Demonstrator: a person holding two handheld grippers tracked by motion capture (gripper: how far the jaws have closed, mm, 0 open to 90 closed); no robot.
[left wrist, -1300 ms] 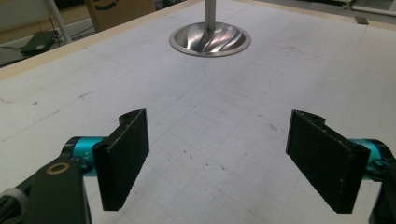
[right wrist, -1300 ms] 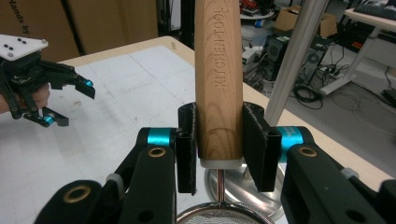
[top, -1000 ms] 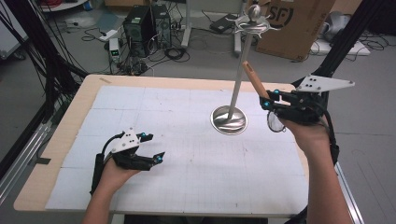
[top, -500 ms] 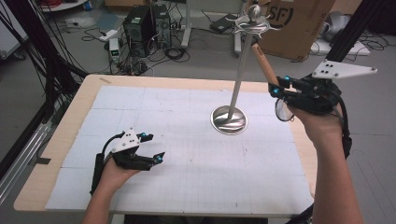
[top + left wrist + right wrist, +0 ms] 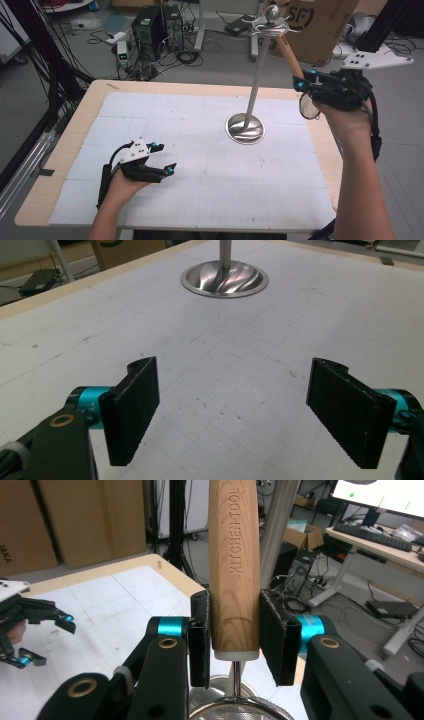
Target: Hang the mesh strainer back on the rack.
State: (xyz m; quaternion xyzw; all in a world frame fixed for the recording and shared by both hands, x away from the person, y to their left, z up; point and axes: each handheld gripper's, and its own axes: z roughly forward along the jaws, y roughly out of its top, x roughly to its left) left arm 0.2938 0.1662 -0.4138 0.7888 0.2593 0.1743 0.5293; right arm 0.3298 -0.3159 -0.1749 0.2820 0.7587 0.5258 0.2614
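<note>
The right tool [image 5: 303, 81] is clamped on the wooden handle [image 5: 234, 565] of a small strainer [image 5: 308, 106], its pads pressing both sides just above the handle's lower end. In the high view the strainer hangs in the air at about two o'clock from the bench's [image 5: 70, 130] middle, handle tilted up toward the hooks at the top of the metal stand [image 5: 255, 85], mesh bowl hanging below the hand. The stand's round base [image 5: 224, 278] sits on the bench right of centre. The left tool [image 5: 167, 167] rests low at about eight o'clock, jaws wide apart with nothing between them, pointing toward the base.
</note>
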